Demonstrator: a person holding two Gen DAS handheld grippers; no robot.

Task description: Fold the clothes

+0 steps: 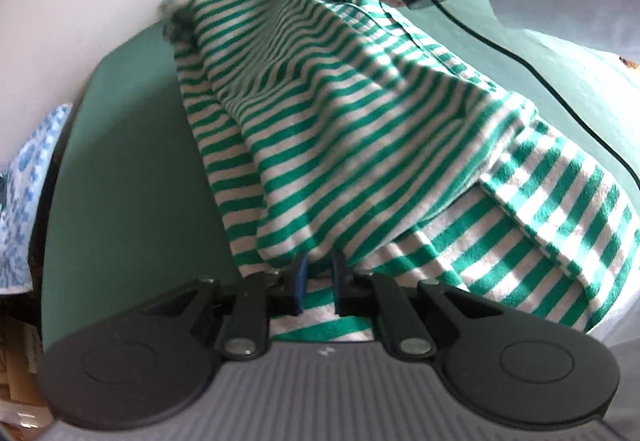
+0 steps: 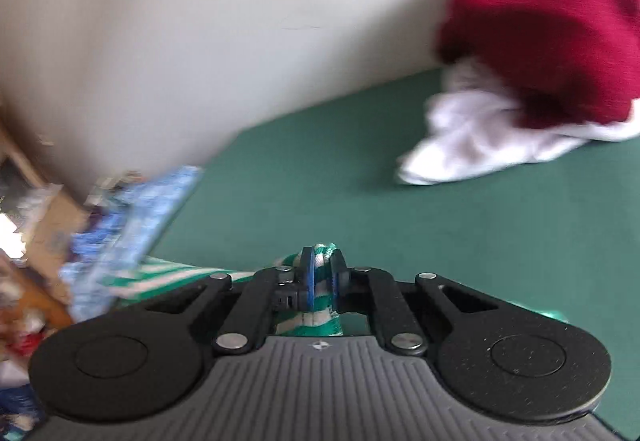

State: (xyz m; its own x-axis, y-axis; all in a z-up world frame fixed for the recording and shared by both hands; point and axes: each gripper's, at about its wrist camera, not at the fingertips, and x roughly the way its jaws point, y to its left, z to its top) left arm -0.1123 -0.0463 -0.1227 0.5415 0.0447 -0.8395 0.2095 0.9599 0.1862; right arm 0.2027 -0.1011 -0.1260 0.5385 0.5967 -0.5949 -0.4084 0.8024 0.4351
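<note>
On the green surface (image 1: 132, 177), a green-and-white striped shirt (image 1: 360, 129) lies stretched out. The left tool (image 1: 318, 281) pinches its near edge. The right tool (image 2: 322, 281) pinches a bunched bit of it. A red cloth (image 2: 552, 41) and a white cloth (image 2: 472, 137) sit by the far edge, near the pale wall (image 2: 200, 41).

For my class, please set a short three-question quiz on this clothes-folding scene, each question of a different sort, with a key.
1. True or false: the right tongs are shut on the striped top.
2. Which garment lies on top of the white garment? A) red garment B) yellow towel C) black sock
3. Fill in: the table cover is ____ in colour.

Key: 1 true, striped cloth is pinched between them. 2 A. 3 green.
</note>
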